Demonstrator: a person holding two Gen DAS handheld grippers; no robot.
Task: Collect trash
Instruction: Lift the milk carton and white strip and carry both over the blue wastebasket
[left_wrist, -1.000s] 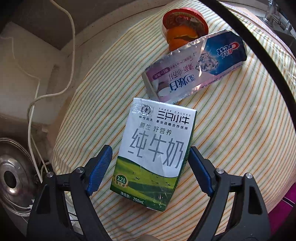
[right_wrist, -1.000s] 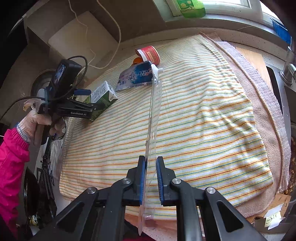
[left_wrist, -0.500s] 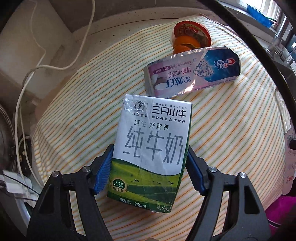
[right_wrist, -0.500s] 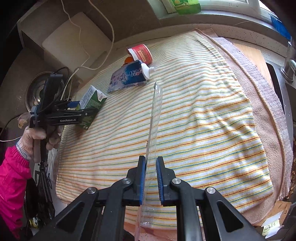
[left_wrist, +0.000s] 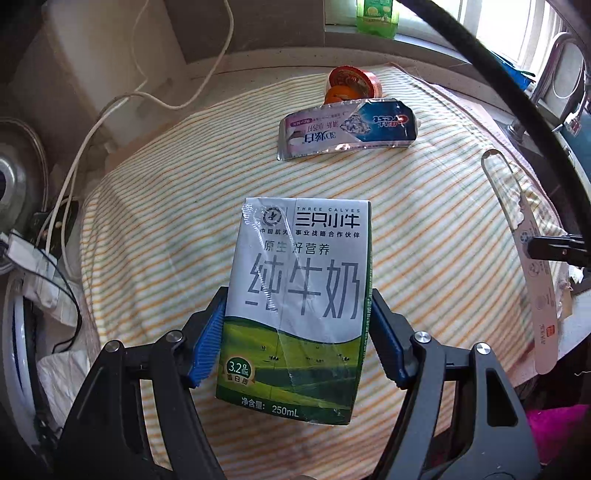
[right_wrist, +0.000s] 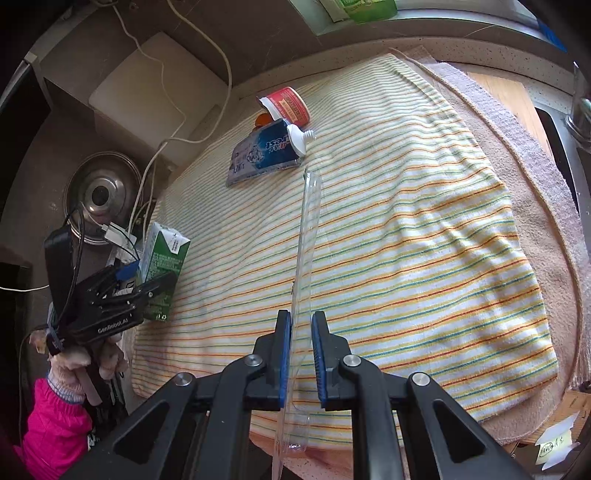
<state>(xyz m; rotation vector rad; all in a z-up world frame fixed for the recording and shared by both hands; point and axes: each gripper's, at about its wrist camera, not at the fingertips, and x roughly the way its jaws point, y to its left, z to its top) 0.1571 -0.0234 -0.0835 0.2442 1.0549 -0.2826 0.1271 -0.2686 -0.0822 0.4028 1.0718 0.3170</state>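
My left gripper (left_wrist: 295, 339) clasps a light, crushable green-and-white milk carton (left_wrist: 299, 306) by its sides; my right gripper's (right_wrist: 300, 358) fingers pinch a stiff, slippery clear plastic strip (right_wrist: 306, 236).

In the right wrist view the striped towel (right_wrist: 424, 240) is bare at center and right. At upper left the toothpaste tube (right_wrist: 264, 153) and red cup (right_wrist: 290, 105) block it.

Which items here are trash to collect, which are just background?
Trash: milk carton in left tool; clear plastic pack in right tool; toothpaste tube; jelly cup.
Background: striped towel, pot lid, white cables, green bottle.
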